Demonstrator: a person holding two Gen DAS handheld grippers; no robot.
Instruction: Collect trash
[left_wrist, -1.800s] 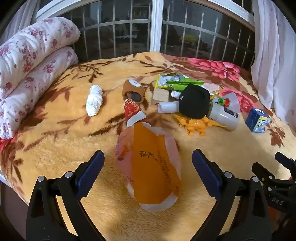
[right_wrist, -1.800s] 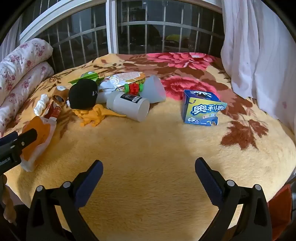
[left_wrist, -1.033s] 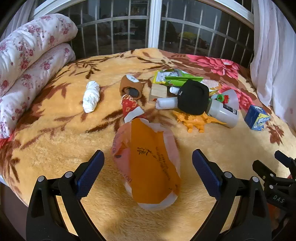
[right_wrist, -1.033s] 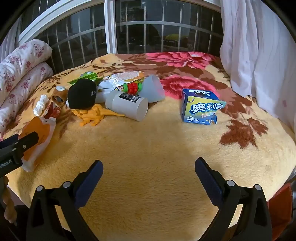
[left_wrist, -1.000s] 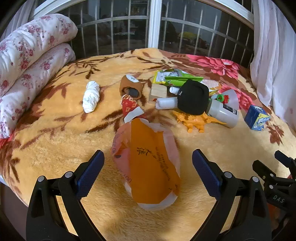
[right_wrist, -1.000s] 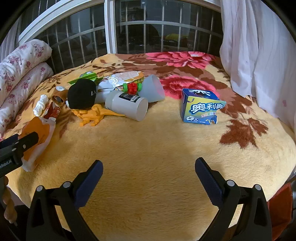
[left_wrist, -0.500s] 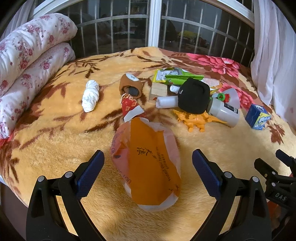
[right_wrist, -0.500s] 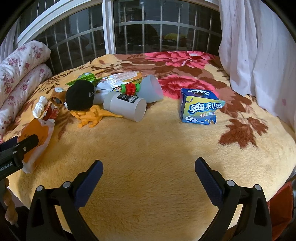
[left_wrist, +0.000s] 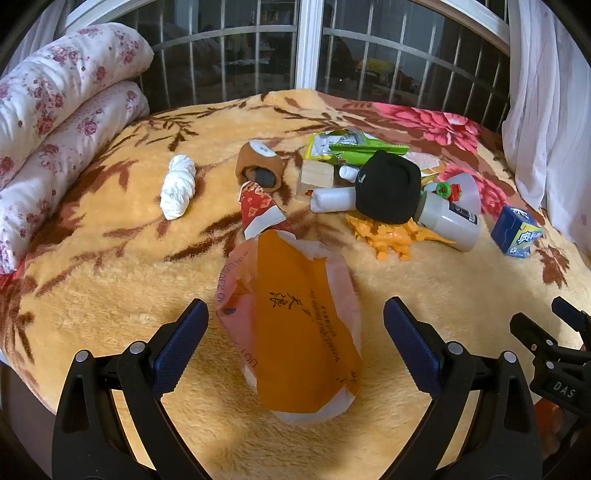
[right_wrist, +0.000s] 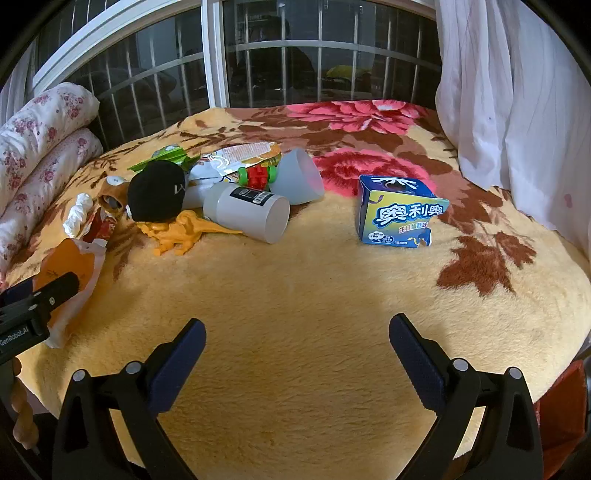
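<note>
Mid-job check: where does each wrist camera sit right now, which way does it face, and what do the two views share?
Left wrist: on the left gripper, low over the bed's near edge, facing the window; orange bag lies between its open fingers; right gripper shows at right.
Right wrist: on the right gripper, open over bare blanket, facing the window; left gripper shows at left.
Shared: bag, black cap, blue box.

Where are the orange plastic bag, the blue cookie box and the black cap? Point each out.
orange plastic bag (left_wrist: 295, 325), left wrist view, on the middle of its printed orange face.
blue cookie box (right_wrist: 400, 216), right wrist view, on its front panel with the lettering.
black cap (left_wrist: 389, 190), left wrist view, on its crown.
</note>
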